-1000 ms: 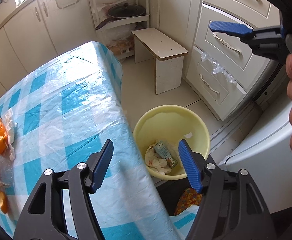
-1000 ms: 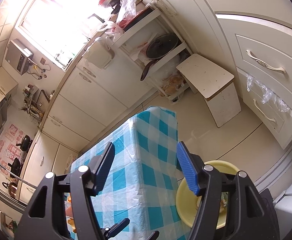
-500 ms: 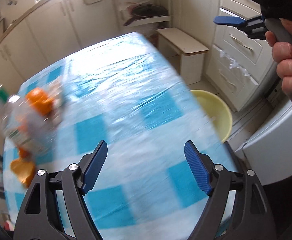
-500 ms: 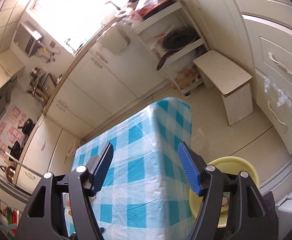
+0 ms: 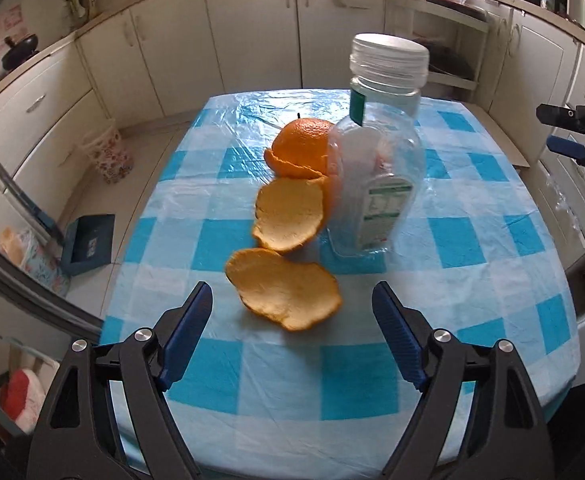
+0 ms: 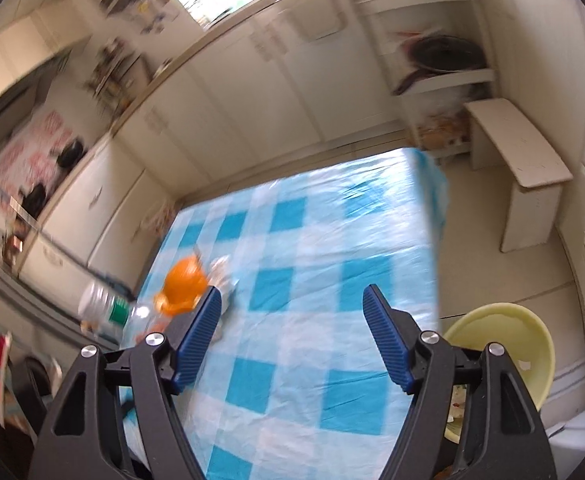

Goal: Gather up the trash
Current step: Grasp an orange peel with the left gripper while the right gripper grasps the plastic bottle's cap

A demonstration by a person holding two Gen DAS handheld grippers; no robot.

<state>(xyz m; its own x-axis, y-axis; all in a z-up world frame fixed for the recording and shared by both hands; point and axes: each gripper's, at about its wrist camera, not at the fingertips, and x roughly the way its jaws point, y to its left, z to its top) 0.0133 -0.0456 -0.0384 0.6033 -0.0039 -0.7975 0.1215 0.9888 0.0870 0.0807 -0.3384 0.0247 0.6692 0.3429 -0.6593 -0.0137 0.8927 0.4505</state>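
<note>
Orange peel pieces lie on the blue checked tablecloth: a flat one nearest me, a curled one behind it, and a domed one at the back. An empty clear plastic bottle with a white cap stands beside them. My left gripper is open and empty, just short of the nearest peel. My right gripper is open and empty above the table; the peel and bottle lie to its left. The yellow trash basin sits on the floor at the right.
The right gripper's tips show at the right edge of the left wrist view. A white stool and shelf rack stand beyond the table. Cabinets line the walls. A blue box lies on the floor at left.
My left gripper has swung from over the yellow basin to face the peels and bottle on the table. My right gripper has tilted down toward the table. Both stayed open.
</note>
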